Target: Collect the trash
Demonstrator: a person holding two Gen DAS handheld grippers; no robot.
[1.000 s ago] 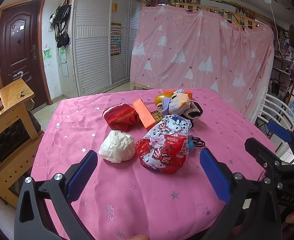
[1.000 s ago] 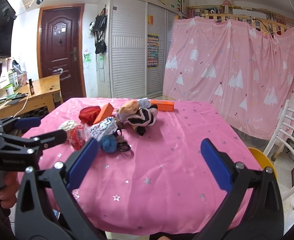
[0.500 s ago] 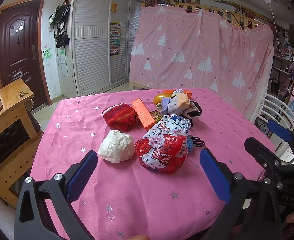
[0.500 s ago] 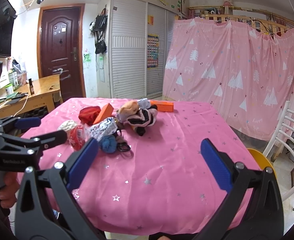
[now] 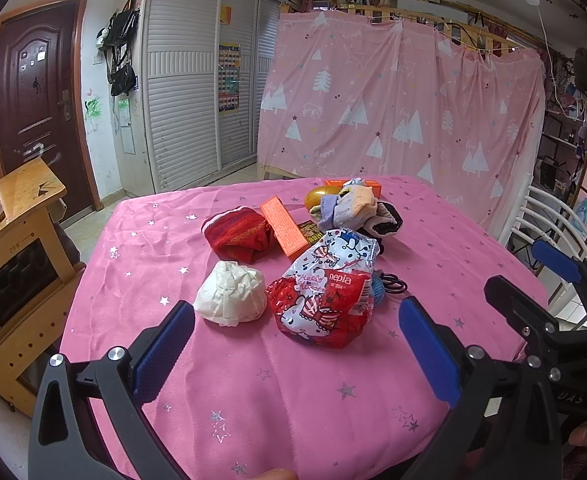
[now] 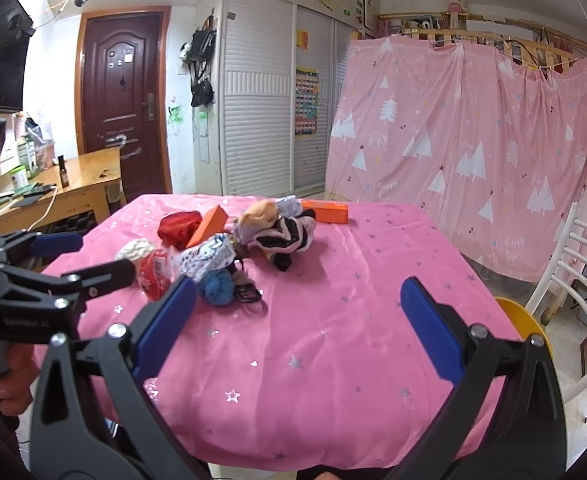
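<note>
- "nepia" in white letters on the red band of the crumpled tissue wrapper, near the middle of the pink table; "Hello" in script beside it.
- "happy" in faint white script on the pink tree-print curtain at the far side.
- "UAS" on the black gripper body, near right; partly hidden.

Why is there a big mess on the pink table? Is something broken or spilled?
Nothing looks broken or spilled. It is a jumbled heap: a crumpled white paper ball, a crinkled red-and-white plastic wrapper, a red knitted cloth and a bundle of socks lie mixed together mid-table on the pink starred tablecloth.
</note>
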